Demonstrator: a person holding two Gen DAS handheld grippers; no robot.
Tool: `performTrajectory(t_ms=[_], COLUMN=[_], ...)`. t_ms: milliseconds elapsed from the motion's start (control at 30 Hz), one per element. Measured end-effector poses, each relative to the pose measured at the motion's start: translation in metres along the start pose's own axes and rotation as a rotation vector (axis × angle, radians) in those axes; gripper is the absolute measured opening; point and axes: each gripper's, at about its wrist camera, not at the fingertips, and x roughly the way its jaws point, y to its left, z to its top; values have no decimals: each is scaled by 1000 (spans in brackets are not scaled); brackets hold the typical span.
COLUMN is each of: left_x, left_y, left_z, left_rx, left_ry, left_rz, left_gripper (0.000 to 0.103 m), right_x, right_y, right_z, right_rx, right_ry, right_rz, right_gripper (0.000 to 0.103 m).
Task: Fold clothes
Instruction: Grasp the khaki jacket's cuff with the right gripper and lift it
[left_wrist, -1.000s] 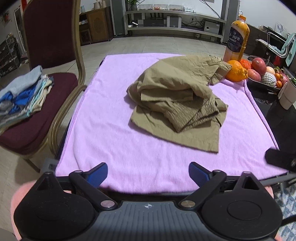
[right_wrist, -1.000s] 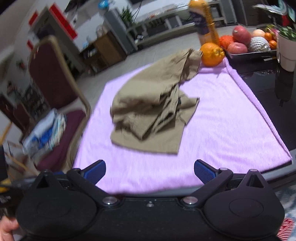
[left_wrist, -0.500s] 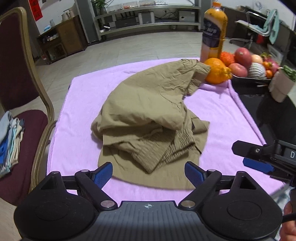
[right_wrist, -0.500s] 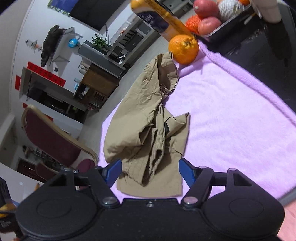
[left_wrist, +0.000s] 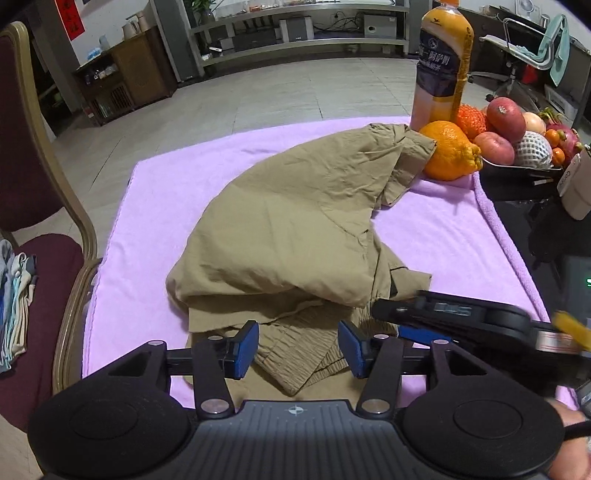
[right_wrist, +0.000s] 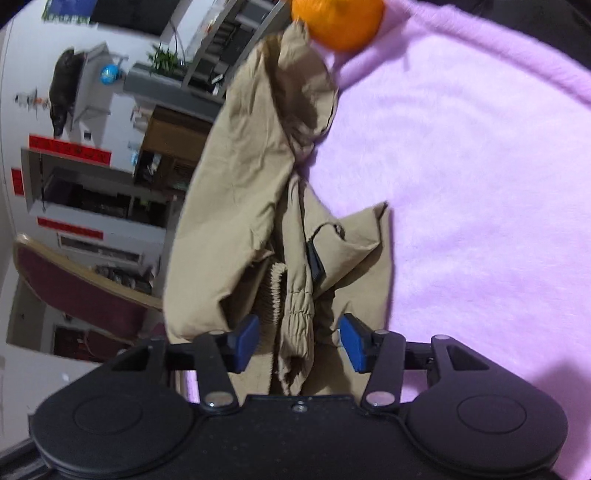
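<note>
Where the pink towel (left_wrist: 155, 206) covers the tabletop, one khaki garment (left_wrist: 295, 229) lies crumpled at its middle, unfolded, with layers heaped over one another. Elastic waistband section (left_wrist: 295, 354): ribbed, facing the near edge of the towel. Far end of the garment: touches a large orange (left_wrist: 448, 151) at the towel's far right corner.

Left gripper (left_wrist: 298, 347): low over the near edge of the garment, jaws parted wide, blue pads (left_wrist: 245, 349) on either side of the ribbed waistband; whether they touch the cloth cannot be told. Nothing is clamped between them.

Right gripper (right_wrist: 300, 341): view rolled sideways and somewhat blurred; jaws likewise spread wide, straddling a gathered fold of waistband (right_wrist: 295, 314) that rises between the pads. No grip closed on it. From the left wrist view this gripper (left_wrist: 413, 325) enters from the right, its tip at the garment's near right corner, just beside the left gripper.

Other items: a tall juice bottle (left_wrist: 441, 62) standing behind the orange; a dark tray (left_wrist: 517, 175) of mixed fruit to its right, off the towel. A maroon chair (left_wrist: 33, 258) with a gold frame stands left of the table, a stack of folded clothes (left_wrist: 14, 302) on its seat
</note>
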Motion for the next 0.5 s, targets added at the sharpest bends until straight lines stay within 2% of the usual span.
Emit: performTrajectory(t_ms=[33, 67, 100, 233, 367, 500], left_x=[-1, -2, -5, -27, -52, -42], left_y=[2, 5, 7, 18, 28, 15], left_z=[-1, -3, -4, -14, -30, -52], left_rx=[-8, -16, -19, -11, -8, 15], left_ry=[4, 5, 3, -44, -99, -62], left_rz=[-8, -10, -7, 4, -51, -75], left_gripper=[53, 54, 54, 56, 61, 61], right_x=[6, 10, 6, -29, -65, -101], right_y=[0, 1, 4, -4, -13, -21], right_z=[-1, -2, -4, -15, -25, -35], right_rx=[0, -7, -15, -59, -103, -148], right_ry=[3, 5, 9, -19, -47, -75], right_rz=[-22, -28, -14, -91, -170, -249], right_gripper=[42, 29, 9, 7, 7, 11])
